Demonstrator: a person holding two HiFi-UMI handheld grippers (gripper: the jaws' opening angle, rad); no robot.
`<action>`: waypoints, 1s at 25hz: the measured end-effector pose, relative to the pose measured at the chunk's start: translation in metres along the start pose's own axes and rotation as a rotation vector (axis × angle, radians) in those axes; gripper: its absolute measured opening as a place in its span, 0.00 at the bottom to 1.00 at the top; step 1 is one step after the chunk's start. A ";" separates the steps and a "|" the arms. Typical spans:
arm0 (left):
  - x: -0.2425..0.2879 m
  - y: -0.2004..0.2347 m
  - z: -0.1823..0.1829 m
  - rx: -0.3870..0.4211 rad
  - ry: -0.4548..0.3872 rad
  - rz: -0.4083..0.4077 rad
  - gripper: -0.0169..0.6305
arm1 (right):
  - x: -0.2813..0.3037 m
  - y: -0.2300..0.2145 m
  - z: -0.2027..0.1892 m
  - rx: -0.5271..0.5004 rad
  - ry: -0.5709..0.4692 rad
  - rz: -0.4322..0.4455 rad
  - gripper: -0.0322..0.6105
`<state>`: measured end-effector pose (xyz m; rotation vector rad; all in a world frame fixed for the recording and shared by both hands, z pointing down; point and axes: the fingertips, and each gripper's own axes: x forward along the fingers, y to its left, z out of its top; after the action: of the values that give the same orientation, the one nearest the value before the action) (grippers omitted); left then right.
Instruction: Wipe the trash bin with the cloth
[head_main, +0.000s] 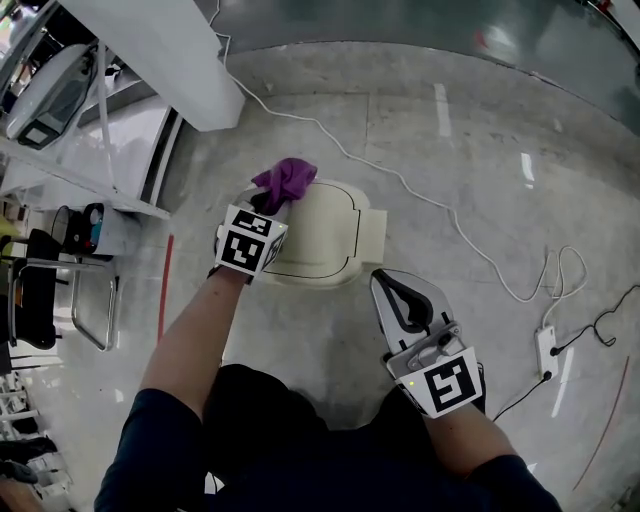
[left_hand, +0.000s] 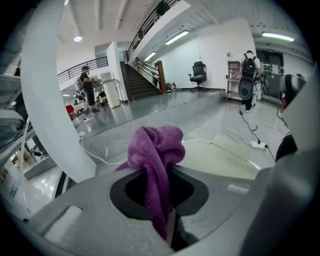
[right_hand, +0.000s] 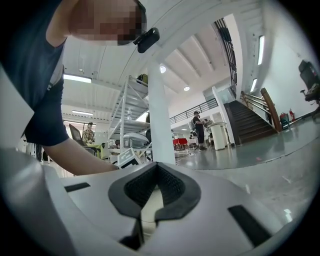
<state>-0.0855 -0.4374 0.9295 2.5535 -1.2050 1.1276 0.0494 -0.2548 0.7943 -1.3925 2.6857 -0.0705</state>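
The cream trash bin (head_main: 335, 240) stands on the floor in front of me, seen from above with its lid down. A purple cloth (head_main: 285, 182) is bunched at the bin's far left corner, and my left gripper (head_main: 272, 208) is shut on it. In the left gripper view the cloth (left_hand: 157, 150) hangs pinched between the jaws, with the bin lid (left_hand: 220, 160) just beyond. My right gripper (head_main: 390, 285) hovers by the bin's near right corner without touching it. It is shut with nothing in it, as the right gripper view (right_hand: 154, 175) also shows.
A white cable (head_main: 400, 180) snakes over the floor behind the bin to a power strip (head_main: 546, 350) at right. A white pillar (head_main: 160, 50), a shelf unit (head_main: 90, 150) and a chair (head_main: 50, 290) crowd the left side. People stand far off.
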 end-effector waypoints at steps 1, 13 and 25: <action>0.004 -0.011 0.005 0.016 0.004 -0.021 0.11 | -0.002 0.000 0.002 -0.001 -0.005 0.001 0.06; 0.011 -0.136 0.033 0.189 0.000 -0.233 0.11 | -0.010 0.007 0.019 -0.016 -0.081 0.029 0.06; -0.048 0.016 -0.062 0.122 0.159 0.020 0.11 | 0.010 0.033 0.011 -0.007 -0.030 0.080 0.06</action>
<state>-0.1522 -0.3945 0.9387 2.4840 -1.1599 1.4198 0.0185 -0.2435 0.7798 -1.2764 2.7158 -0.0329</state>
